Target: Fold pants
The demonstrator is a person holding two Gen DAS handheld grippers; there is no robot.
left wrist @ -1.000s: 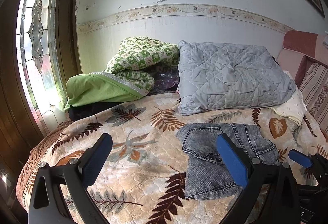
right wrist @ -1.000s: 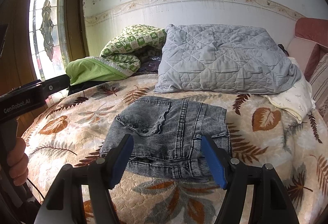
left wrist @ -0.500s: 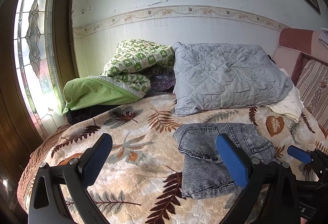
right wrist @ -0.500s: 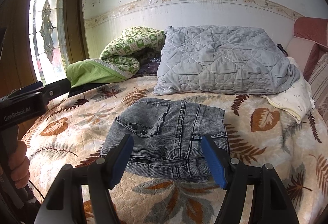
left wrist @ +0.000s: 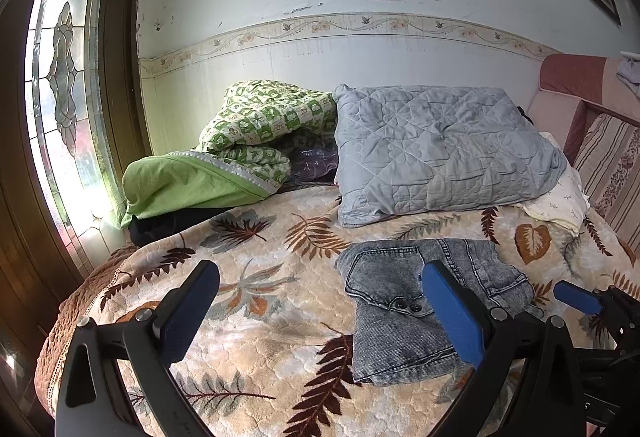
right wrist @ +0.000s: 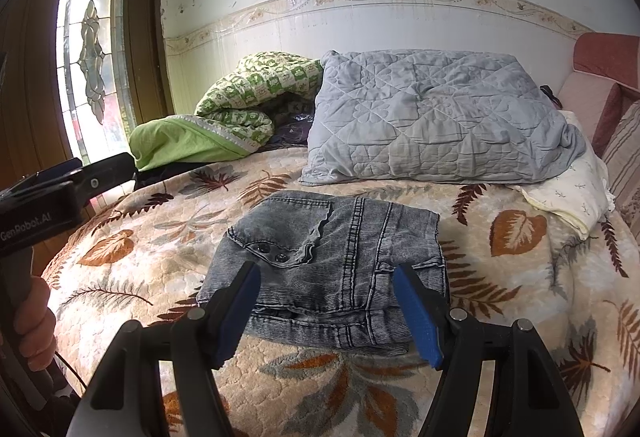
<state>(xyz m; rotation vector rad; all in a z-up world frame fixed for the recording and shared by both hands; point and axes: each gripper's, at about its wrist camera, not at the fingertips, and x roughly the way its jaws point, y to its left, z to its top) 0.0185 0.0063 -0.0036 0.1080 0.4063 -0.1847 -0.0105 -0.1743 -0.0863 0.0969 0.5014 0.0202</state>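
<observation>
A bed covered by a cream leaf-print bedspread (right wrist: 168,277) fills both views, running back to a pale wall with a floral border strip and, on the left, a stained-glass window (left wrist: 64,93). At the far end of the bed lies a large grey quilted pillow (right wrist: 432,125), with a green patterned quilt (left wrist: 256,141) bundled beside it on the left and a small cream cloth (right wrist: 568,193) tucked under the pillow's right corner. The pants (right wrist: 332,261), grey washed denim, lie folded into a compact rectangle on the bedspread in front of the pillow, flat and apart from it, two dark buttons showing on the top layer. The right hand-held gripper (right wrist: 332,311) hovers just in front of the folded pants, its blue pads spread wide and grasping nothing. The left hand-held gripper (left wrist: 320,311) is likewise released and empty, held over bare bedspread with the pants beyond its right pad. In the right wrist view a hand (right wrist: 34,321) grips the left tool's handle at the left edge.
</observation>
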